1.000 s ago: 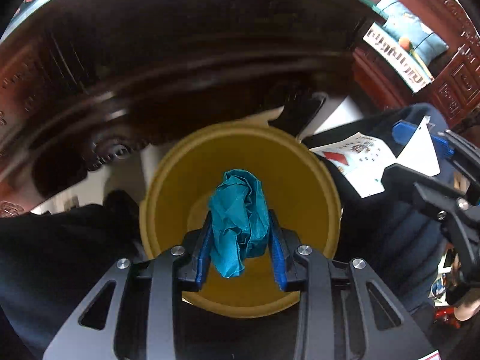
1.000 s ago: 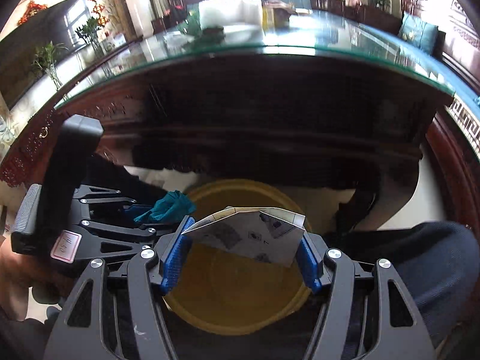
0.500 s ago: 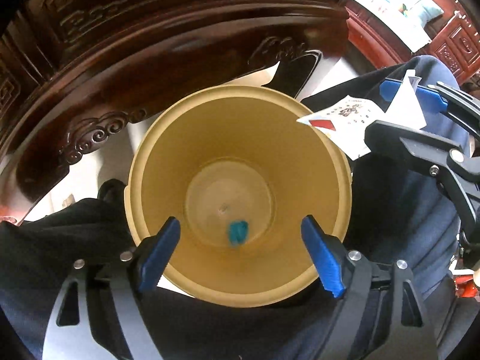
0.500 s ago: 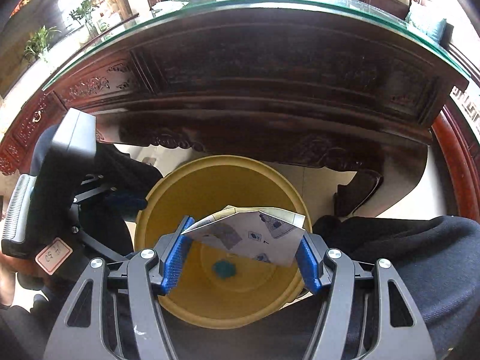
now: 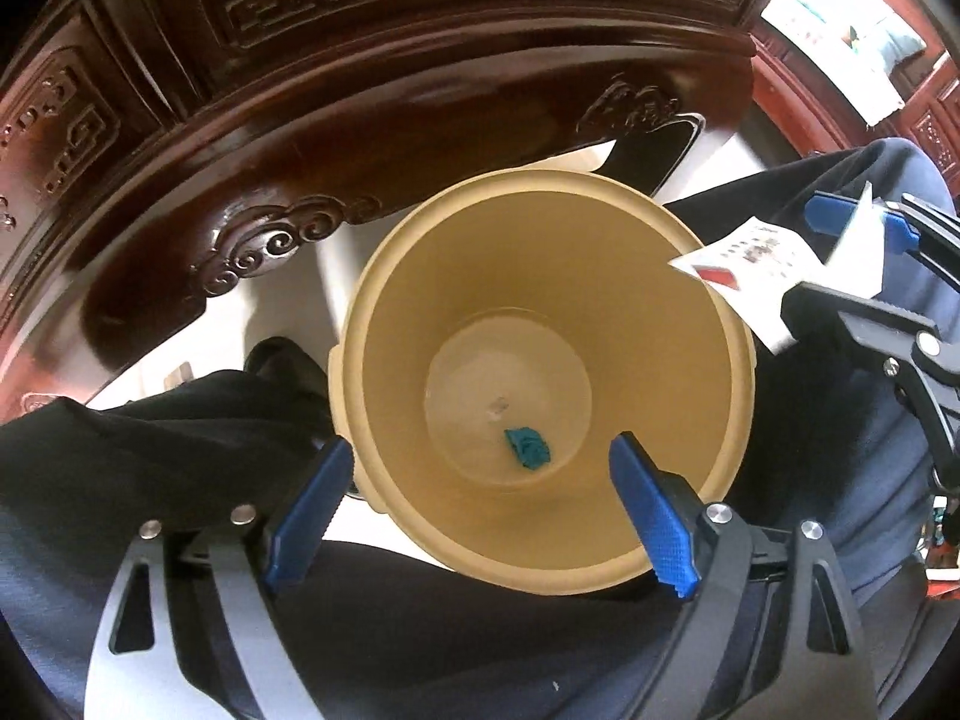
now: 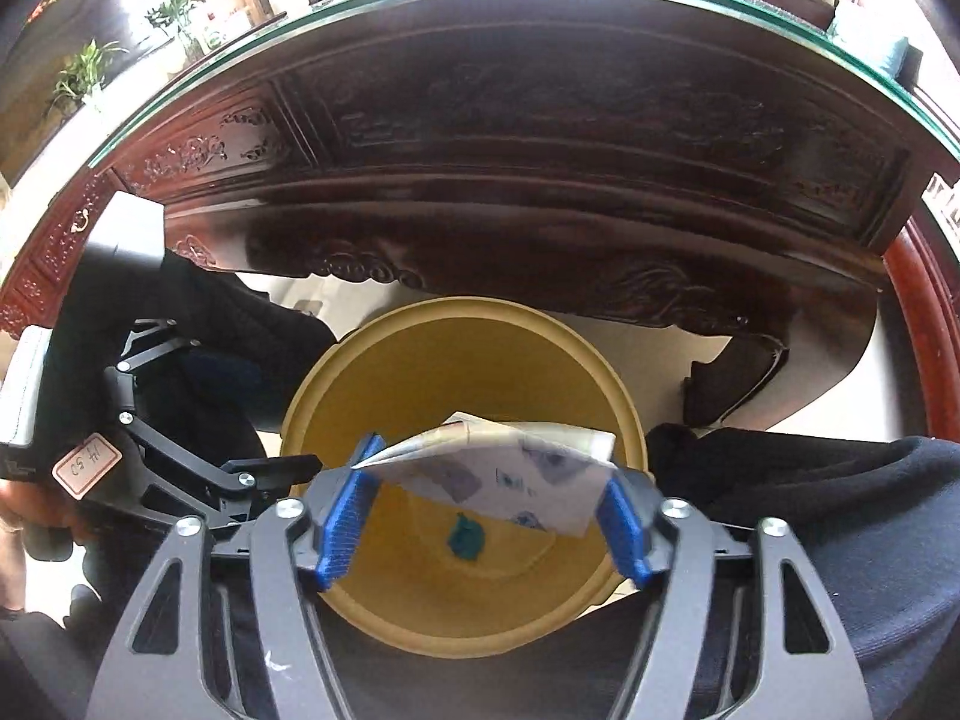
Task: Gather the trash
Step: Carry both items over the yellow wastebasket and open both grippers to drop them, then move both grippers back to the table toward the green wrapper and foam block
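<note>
Blue-padded, the left gripper [image 5: 480, 516] is opening over the yellow bin [image 5: 708, 372], nothing between its jaws. The right gripper [image 6: 483, 516], jaws opening, still touches folded paper [image 6: 504, 474]. A teal wad [image 5: 528, 449] lies at the bin's bottom, beneath the carved table [image 6: 540, 138].

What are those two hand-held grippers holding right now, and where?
The left hand-held gripper, opening, holds nothing. The right hand-held gripper has a folded printed paper by its side edges, jaws opening above the yellow bin.

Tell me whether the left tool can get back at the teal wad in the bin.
Probably yes: the left tool hangs over the yellow bin, nothing between its opening jaws, and nothing covers the teal wad lying deep at the bottom.
</note>
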`<action>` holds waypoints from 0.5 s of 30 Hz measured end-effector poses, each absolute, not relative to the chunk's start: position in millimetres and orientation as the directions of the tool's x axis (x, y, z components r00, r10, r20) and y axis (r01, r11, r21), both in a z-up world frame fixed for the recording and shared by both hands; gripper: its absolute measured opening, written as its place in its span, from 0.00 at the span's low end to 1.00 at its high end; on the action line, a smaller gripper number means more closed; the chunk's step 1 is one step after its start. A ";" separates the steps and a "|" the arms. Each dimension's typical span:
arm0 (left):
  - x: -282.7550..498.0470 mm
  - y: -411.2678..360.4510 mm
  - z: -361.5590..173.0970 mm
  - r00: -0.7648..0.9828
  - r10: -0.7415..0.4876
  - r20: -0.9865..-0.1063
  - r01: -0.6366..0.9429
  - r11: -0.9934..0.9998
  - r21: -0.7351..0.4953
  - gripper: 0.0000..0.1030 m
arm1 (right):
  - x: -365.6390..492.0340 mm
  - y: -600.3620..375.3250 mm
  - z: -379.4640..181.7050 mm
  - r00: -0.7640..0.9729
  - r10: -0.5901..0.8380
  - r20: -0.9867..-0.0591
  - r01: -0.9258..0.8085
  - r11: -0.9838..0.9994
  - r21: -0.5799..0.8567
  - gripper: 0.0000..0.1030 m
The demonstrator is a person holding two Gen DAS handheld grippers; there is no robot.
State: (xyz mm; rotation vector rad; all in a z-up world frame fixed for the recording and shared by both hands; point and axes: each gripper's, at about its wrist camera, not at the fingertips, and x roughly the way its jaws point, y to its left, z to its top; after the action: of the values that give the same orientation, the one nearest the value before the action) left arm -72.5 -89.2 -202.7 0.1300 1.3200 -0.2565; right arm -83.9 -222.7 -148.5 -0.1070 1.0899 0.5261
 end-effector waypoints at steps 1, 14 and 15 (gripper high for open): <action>-73.6 -89.7 -201.7 0.228 -0.109 -0.967 0.263 0.964 -0.047 0.84 | -83.7 -222.8 -148.8 0.347 0.360 -0.866 -0.457 0.871 0.180 0.70; -74.3 -92.9 -199.1 0.237 -0.109 -0.965 0.277 0.960 -0.040 0.84 | -84.6 -221.1 -146.5 0.348 0.356 -0.868 -0.474 0.865 0.165 0.70; -73.9 -92.1 -198.4 0.239 -0.110 -0.965 0.276 0.960 -0.041 0.84 | -84.6 -221.1 -145.9 0.349 0.357 -0.866 -0.474 0.865 0.166 0.70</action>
State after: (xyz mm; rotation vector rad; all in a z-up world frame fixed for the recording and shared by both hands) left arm -73.9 -92.1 -198.4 0.1487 1.3038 -0.2654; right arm -84.6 -221.1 -145.9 -0.1216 1.0885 0.5403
